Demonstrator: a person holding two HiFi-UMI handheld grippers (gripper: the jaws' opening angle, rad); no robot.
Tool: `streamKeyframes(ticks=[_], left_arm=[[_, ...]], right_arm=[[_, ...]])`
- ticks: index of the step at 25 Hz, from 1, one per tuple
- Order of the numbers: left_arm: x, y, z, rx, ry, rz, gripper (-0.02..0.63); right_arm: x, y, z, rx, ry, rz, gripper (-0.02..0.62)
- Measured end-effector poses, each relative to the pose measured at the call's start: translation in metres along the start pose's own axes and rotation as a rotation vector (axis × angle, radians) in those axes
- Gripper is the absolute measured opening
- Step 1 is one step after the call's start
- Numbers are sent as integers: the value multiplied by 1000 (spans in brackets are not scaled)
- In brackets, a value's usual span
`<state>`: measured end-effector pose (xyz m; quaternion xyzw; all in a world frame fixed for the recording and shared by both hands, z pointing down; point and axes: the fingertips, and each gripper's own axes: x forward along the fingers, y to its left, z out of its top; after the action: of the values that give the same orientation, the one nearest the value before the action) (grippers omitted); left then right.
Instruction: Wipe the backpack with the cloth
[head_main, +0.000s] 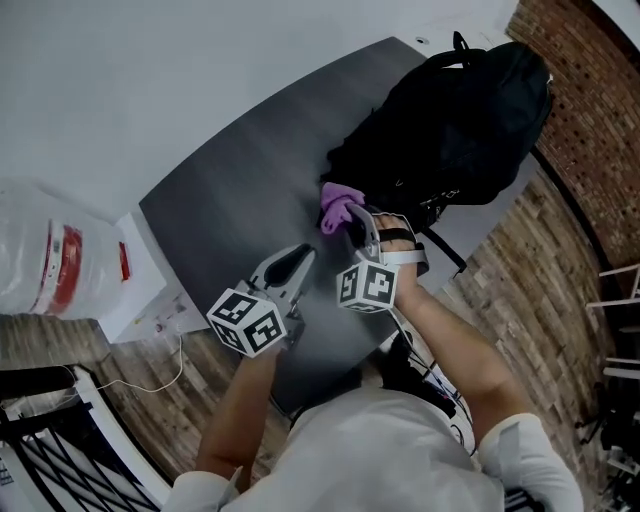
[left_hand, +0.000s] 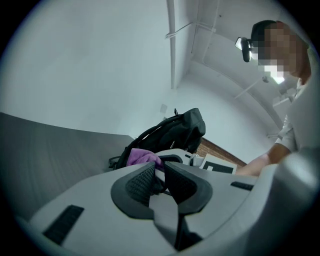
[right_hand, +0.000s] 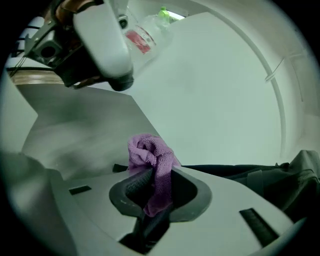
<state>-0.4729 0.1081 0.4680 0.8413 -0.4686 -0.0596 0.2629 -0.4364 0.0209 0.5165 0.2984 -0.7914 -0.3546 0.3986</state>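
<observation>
The black backpack (head_main: 460, 120) lies on the far right part of the dark grey worktop (head_main: 240, 200), one end hanging past the right edge above the brick-patterned floor (head_main: 520, 270).

The right hand-held gripper (head_main: 352, 222) is clamped on the purple cloth (head_main: 338, 203). In the right gripper view the cloth (right_hand: 150, 152) runs down between the two dark pads, which are closed on it. A bunched wad stands up past the tips of the right hand-held gripper (right_hand: 160, 172). In the head view this wad is just beside the near left edge of the backpack, but whether it touches the fabric cannot be told.

The left hand-held gripper (head_main: 303, 255) is to the left of the right one and a little nearer, above bare worktop and well apart from the backpack. In the left gripper view the jaws of the left hand-held gripper (left_hand: 159, 167) stand only a narrow slit apart, with nothing between them. Beyond their tips are the cloth (left_hand: 140, 156) and then the backpack (left_hand: 175, 131).

To the far left, off the worktop, sits a white plastic bag (head_main: 50, 250) with red print.
</observation>
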Motion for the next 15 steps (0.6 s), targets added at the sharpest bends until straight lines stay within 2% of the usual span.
streamKeyframes(ticks=[7,15], left_arm=[[-5,47,-22,3,35,90,43],[7,74,-38,-16,77,103,41]], right_arm=[[41,-11,12,-7,77,-24,81],[50,-14,-21,-6,178,-21,81]])
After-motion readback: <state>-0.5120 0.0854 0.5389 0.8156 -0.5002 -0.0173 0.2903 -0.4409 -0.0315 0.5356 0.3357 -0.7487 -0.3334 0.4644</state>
